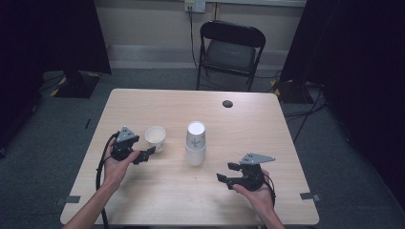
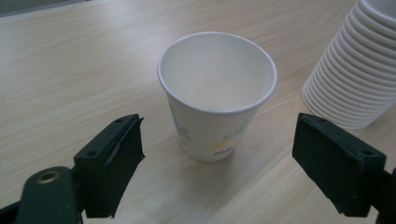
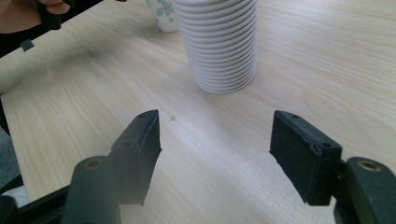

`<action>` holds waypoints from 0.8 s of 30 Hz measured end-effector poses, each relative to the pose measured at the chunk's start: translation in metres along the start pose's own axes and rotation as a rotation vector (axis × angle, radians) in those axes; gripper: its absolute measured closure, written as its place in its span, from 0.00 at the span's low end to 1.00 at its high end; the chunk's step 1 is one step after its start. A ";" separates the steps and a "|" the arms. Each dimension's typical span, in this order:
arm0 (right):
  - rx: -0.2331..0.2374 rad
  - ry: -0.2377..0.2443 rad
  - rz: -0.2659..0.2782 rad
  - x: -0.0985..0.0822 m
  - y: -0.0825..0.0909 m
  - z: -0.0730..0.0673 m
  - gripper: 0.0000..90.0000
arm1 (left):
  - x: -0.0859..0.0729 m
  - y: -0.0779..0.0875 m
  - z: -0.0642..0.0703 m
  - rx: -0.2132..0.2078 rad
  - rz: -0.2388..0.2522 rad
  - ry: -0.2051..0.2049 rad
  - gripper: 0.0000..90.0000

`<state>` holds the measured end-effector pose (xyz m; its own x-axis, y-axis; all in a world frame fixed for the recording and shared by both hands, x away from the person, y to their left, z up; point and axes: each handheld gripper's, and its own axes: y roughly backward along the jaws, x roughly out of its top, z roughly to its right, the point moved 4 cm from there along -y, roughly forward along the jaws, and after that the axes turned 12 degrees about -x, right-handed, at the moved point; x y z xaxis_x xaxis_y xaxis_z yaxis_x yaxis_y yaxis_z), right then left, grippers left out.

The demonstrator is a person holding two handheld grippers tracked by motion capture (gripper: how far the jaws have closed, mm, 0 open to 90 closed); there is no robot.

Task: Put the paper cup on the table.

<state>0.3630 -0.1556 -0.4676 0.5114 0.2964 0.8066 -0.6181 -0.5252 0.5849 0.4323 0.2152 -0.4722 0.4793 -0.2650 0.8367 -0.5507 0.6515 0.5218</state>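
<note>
A single white paper cup (image 1: 155,138) (image 2: 217,95) with a small flower print stands upright on the wooden table (image 1: 143,105), left of centre. Just right of it rises a tall stack of white paper cups (image 1: 196,143) (image 2: 357,65) (image 3: 220,44). My left gripper (image 1: 145,155) (image 2: 219,172) is open, its jaws wide apart just short of the single cup and either side of it, nothing between them. My right gripper (image 1: 227,172) (image 3: 215,154) is also open and empty, held a short way in front of and to the right of the stack. The single cup (image 3: 162,14) peeks out behind the stack.
A dark round hole (image 1: 228,103) sits near the table's far edge. Behind the table stands a black folding chair (image 1: 230,50). Dark curtains hang at both sides, and cables run over the grey floor. Bare tabletop (image 3: 327,60) surrounds the cups.
</note>
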 end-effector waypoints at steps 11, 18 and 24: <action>-0.015 -0.004 -0.008 -0.001 -0.003 0.002 0.35 | -0.021 0.022 0.025 -0.041 -0.009 0.016 0.19; -0.031 -0.016 0.003 -0.001 0.001 0.006 0.33 | -0.030 0.035 0.040 -0.079 -0.036 0.022 0.19; -0.041 -0.029 0.005 -0.002 0.003 0.010 0.32 | -0.045 0.050 0.051 -0.055 -0.058 -0.008 0.19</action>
<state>0.3662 -0.1662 -0.4684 0.5247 0.2704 0.8072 -0.6446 -0.4932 0.5842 0.3484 0.2229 -0.4752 0.5040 -0.3089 0.8066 -0.4834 0.6730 0.5598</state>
